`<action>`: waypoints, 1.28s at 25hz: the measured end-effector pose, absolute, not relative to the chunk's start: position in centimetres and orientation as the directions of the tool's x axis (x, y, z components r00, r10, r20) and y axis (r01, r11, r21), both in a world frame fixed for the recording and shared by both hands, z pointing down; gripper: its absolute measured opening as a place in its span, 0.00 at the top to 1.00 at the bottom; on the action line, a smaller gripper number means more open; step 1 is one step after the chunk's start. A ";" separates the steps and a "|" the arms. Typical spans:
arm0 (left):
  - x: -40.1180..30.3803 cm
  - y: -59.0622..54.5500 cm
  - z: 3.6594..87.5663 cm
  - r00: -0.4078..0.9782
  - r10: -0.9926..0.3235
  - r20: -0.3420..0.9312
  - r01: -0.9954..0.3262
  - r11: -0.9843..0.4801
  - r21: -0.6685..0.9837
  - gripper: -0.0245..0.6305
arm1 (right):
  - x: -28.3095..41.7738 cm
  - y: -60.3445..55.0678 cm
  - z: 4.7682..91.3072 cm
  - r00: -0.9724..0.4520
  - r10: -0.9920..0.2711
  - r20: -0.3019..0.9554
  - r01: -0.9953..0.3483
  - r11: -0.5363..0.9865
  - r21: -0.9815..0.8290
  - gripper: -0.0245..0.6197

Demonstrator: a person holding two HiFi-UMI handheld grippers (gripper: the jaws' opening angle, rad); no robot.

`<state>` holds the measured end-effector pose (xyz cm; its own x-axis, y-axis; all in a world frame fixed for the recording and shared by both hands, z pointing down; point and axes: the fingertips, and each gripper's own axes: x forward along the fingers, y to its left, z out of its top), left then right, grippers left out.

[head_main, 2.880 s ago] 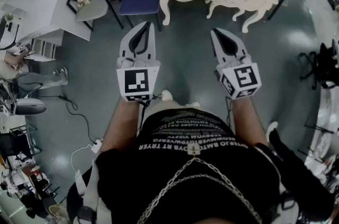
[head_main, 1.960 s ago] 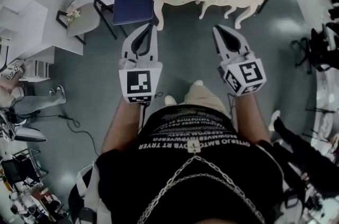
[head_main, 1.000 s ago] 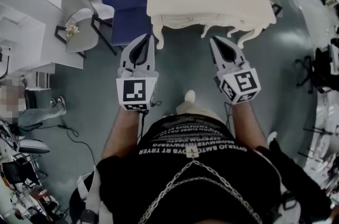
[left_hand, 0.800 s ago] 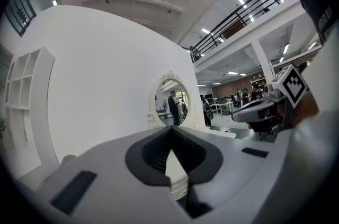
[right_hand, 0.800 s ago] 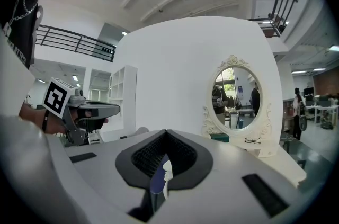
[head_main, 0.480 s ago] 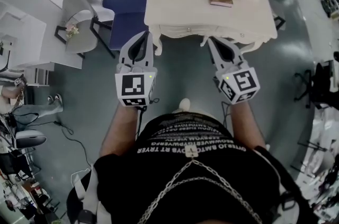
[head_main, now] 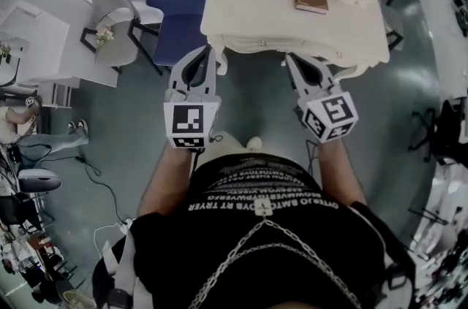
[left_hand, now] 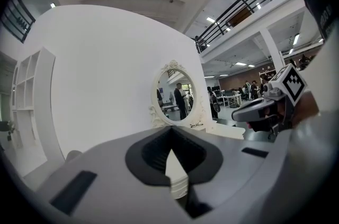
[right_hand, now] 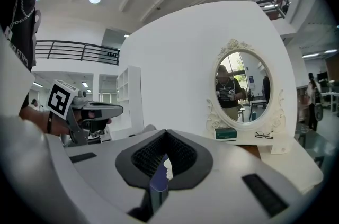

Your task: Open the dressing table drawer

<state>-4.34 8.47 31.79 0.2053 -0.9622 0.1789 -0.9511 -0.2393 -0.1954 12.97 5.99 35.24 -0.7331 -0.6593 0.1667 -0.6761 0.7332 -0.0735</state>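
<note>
Left tool (head_main: 208, 52) and right tool (head_main: 289, 59), pressed together and empty, have neared the cream carved wooden worktop (head_main: 292, 26) front edge; cream drawer (head_main: 272, 44) unopened.

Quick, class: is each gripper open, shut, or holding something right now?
Left gripper: closed, holding nothing.
Right gripper: closed, holding nothing.

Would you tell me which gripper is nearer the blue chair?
Left. The left gripper is beside the blue chair; the right gripper is farther off, at the dressing table.
</note>
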 end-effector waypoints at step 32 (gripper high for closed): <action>-7.6 -3.4 32.0 0.270 -0.950 0.156 -0.947 -0.291 -0.134 0.96 | 9.3 -5.1 35.4 -0.674 -0.720 0.166 -0.732 0.680 -0.022 0.96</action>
